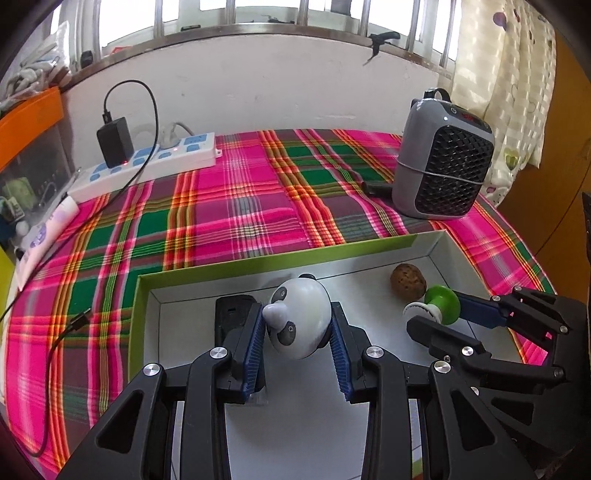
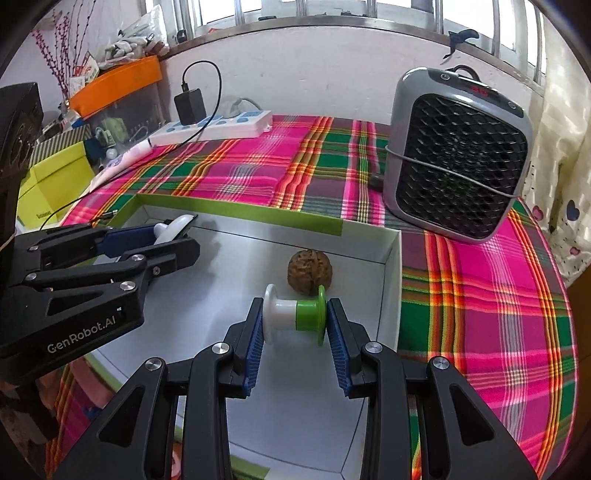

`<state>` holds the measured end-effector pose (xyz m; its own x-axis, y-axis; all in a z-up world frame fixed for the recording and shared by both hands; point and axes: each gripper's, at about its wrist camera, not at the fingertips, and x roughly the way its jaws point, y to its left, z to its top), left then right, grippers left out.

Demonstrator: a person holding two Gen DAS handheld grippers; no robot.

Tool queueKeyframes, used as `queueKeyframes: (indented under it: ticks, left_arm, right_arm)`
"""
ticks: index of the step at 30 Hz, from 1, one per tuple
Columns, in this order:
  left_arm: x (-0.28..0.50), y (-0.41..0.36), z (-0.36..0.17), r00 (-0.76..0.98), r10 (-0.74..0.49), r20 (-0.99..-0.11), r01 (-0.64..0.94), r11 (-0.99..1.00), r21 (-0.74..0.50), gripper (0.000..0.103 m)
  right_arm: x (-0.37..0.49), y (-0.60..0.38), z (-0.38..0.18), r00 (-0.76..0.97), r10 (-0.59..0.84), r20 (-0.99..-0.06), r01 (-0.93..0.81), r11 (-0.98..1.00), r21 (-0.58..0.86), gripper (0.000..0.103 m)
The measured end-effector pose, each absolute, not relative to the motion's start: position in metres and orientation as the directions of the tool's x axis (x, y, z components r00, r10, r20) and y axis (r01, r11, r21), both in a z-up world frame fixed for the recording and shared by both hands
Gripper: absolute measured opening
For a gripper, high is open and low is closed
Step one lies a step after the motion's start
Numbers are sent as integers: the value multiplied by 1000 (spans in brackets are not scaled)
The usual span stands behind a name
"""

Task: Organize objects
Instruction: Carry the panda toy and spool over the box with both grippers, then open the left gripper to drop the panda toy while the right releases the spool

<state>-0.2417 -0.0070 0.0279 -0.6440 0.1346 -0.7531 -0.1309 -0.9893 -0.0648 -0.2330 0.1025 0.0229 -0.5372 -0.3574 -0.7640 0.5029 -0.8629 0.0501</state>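
The left tool (image 1: 298, 325) grips a white plastic panda figure (image 1: 300, 317). The right tool (image 2: 294, 320) clamps a white-and-green plastic spool (image 2: 295, 314) endwise. Both hang over a shallow green-rimmed white cardboard box (image 2: 391, 280).

1. This is a lived-in room of a home, likely a bedroom or a spare room.
2. A bright plaid cloth (image 1: 229, 206) in pink and green covers the worktop, as household fabric would.
3. A barred window (image 1: 258, 14) with a cluttered sill runs along the far wall.
4. A patterned curtain (image 1: 506, 81) hangs at the right.
5. A white power strip (image 1: 147, 162) with a charger, and a small grey fan heater (image 2: 458, 155), stand on the cloth.
6. An orange-topped storage bin (image 2: 118, 85) holds household odds and ends.
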Motion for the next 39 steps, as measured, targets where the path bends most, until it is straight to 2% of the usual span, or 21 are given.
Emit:
queueKeyframes:
  ticks: [33,35,39]
  left_arm:
    - [-249,0,21,-627,112,-771,-146,-989,-25,33]
    - [-248,0,21,-627,112,-771,-145,-989,-26,33]
    - [-247,-2,20,-627,112,-771,-142,-989,-28,34]
  right_arm:
    - [-235,98,20,-561,-356,-747,519,-855,18,34]
    - [-235,99,19,-559,-358,-748,518,-855,23,35]
    - [-235,99,20,-553,-373,-745,522,-852,39,43]
